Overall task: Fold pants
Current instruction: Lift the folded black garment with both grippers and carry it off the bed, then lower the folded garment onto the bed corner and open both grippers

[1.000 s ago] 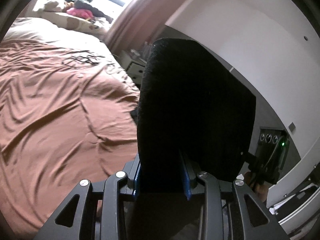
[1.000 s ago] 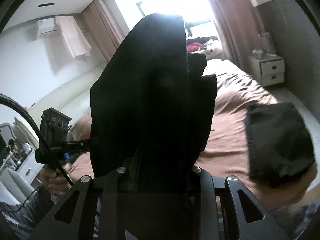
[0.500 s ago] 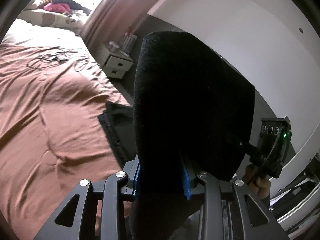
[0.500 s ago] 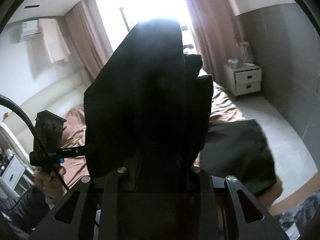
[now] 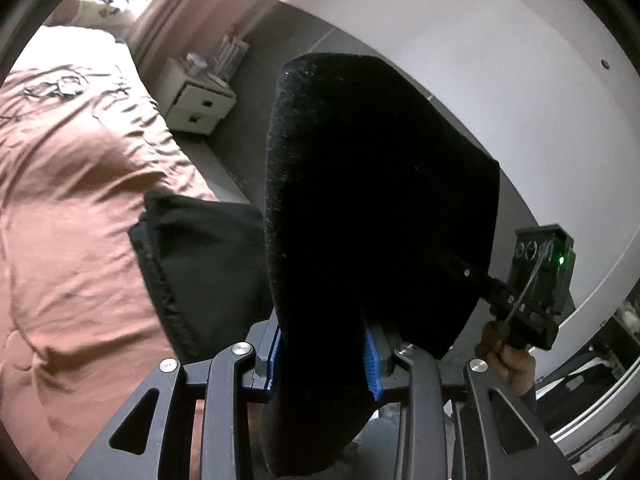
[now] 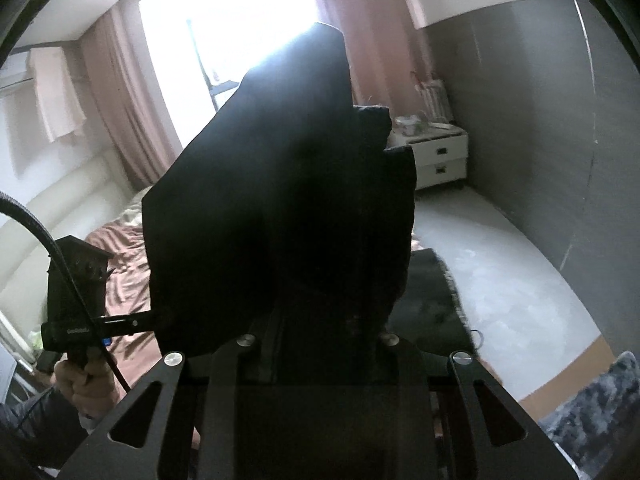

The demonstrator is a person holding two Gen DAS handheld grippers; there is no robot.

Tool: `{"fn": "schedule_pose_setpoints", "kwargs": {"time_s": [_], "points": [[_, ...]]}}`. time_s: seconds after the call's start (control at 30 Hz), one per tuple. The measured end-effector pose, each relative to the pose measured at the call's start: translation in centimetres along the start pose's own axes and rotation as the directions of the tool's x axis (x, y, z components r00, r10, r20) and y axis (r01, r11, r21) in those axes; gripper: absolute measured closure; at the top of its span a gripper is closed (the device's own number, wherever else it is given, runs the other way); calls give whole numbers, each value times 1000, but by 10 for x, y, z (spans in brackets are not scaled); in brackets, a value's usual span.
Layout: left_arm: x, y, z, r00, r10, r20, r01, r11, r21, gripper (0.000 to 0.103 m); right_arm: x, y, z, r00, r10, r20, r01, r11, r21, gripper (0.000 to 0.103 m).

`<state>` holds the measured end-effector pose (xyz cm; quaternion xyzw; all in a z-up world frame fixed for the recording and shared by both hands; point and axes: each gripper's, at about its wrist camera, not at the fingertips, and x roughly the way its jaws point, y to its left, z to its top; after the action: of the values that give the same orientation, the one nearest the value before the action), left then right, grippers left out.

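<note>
**Black cloth pinched in both grippers above the bed edge**

Black fabric is clamped between the blue pads (image 5: 370,354) of the left gripper (image 5: 324,354), whose jaws are closed on a thick fold of the pants (image 5: 372,200). From the pads the cloth rises in a broad flap that fills the middle of the left wrist view. In the right wrist view the right gripper (image 6: 316,332) is likewise closed on the pants (image 6: 280,200); the fingertips themselves are buried in cloth, but layers are seen bunched tightly at the jaws and standing up against the bright window (image 6: 240,20).

Outward from the fingers, the rest of the garment is seen lower down: a dark slab of it (image 5: 200,264) lies over the edge of the brown bedsheet (image 5: 72,184), with its hemmed border running roughly away from the left gripper. The same mass appears to the right of the right gripper (image 6: 432,296), just beside the grey floor (image 6: 500,264).

The opposite gripper is visible in each view, so the held edge is judged to be stretched between the two hands, its long axis running from one to the other. The lying portion is below and ahead of both. The coming move is judged to depend on the held edge being carried over that portion; the left gripper seems nearer the bed. A white nightstand (image 5: 196,100) stands well apart.
</note>
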<state>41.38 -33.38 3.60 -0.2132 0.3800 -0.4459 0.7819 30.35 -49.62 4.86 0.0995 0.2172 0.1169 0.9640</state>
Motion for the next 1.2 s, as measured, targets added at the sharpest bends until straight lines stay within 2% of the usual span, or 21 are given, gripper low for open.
{"fn": "schedule_pose_setpoints", "kwargs": {"time_s": [0.27, 0.5, 0.77, 1.0, 1.03, 1.13, 1.2], "points": [[53, 26, 10, 999, -31, -38, 29, 999, -40, 69, 21, 19, -3, 997, -66, -39, 67, 998, 20, 81], [97, 70, 24, 997, -23, -71, 16, 996, -89, 69, 47, 36, -16, 991, -97, -88, 101, 994, 52, 81], [123, 117, 34, 996, -43, -82, 28, 985, -172, 69, 87, 74, -22, 975, -136, -173, 148, 987, 57, 81], [150, 149, 48, 998, -22, -61, 8, 976, -216, 69, 109, 111, -21, 954, -198, -224, 214, 975, 51, 80], [156, 154, 50, 997, -10, -74, -7, 974, -226, 68, 113, 114, -22, 949, -215, -229, 232, 972, 47, 76], [172, 168, 45, 988, 42, -149, -80, 964, -255, 64, 128, 114, -31, 914, -291, -282, 319, 946, 61, 62], [170, 175, 40, 983, 77, -165, -116, 963, -243, 57, 125, 120, -36, 905, -307, -295, 341, 937, 72, 61]]}}
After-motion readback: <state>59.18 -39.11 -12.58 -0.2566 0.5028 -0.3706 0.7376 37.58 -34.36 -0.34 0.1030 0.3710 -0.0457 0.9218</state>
